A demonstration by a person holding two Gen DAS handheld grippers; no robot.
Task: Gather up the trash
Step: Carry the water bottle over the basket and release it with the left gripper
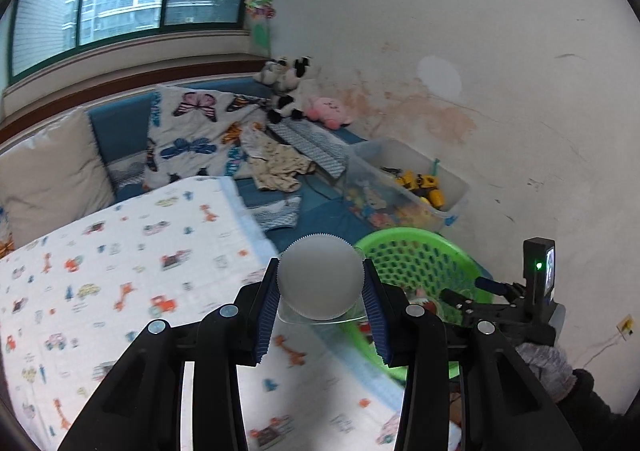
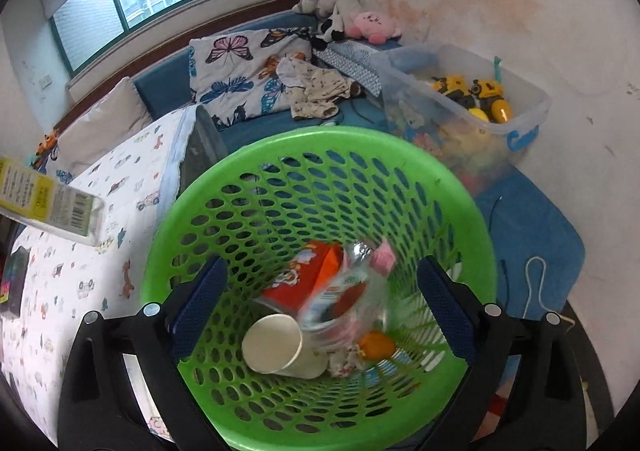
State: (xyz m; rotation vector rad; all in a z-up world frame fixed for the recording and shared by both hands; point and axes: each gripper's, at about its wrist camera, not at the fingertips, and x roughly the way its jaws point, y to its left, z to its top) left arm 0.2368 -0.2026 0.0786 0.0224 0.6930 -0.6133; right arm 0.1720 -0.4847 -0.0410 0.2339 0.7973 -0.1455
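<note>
Trash already fills the green perforated plastic basket (image 2: 320,179) beneath the empty, spread right gripper (image 2: 320,315), while the left gripper (image 1: 320,291) clenches a clear white-capped bottle (image 1: 320,279), basket at four o'clock.

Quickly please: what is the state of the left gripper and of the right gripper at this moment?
Left gripper: shut on a clear bottle with a white cap.
Right gripper: open, holding nothing, above the green basket.

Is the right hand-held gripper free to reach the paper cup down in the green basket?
Probably yes: the right hand-held gripper is open over the basket, and the cup lies uncovered on top.
</note>
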